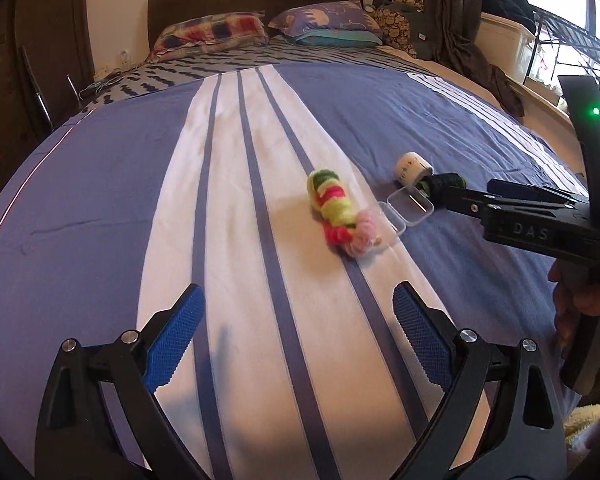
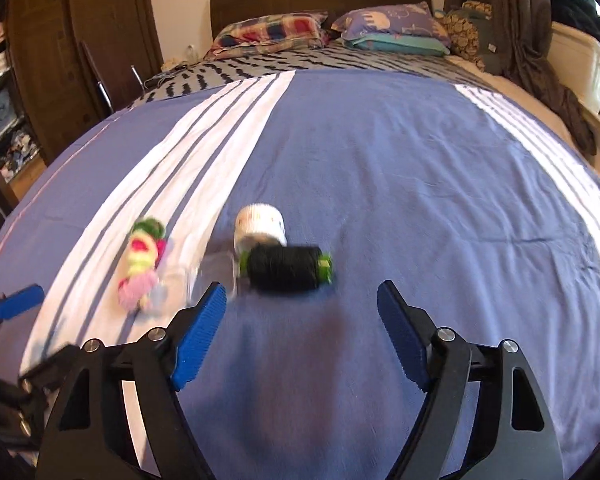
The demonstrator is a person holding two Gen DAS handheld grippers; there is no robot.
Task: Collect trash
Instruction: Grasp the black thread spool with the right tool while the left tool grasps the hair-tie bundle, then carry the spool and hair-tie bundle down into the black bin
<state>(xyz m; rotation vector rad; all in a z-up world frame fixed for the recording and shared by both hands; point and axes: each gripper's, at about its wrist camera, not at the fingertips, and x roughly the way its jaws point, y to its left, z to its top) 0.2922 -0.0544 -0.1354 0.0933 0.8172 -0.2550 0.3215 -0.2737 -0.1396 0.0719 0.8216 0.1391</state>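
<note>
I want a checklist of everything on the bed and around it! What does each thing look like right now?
Surface: bedspread, blue with white stripes, lightly wrinkled.
Job's things: four small items close together: colourful yarn bundle on the white stripe; clear plastic box beside it, seemingly open; white roll; black thread spool with green ends, lying on its side.
Clutter: pillows by the headboard; dark cloth hanging at the right.
Grippers: left tool open, holding nothing, short of the yarn; right tool open, holding nothing, just short of the spool.
Cables: a thin cord, apparently, at the bed's far-left edge.
Surroundings: wardrobe, window shelf with white bin.
</note>
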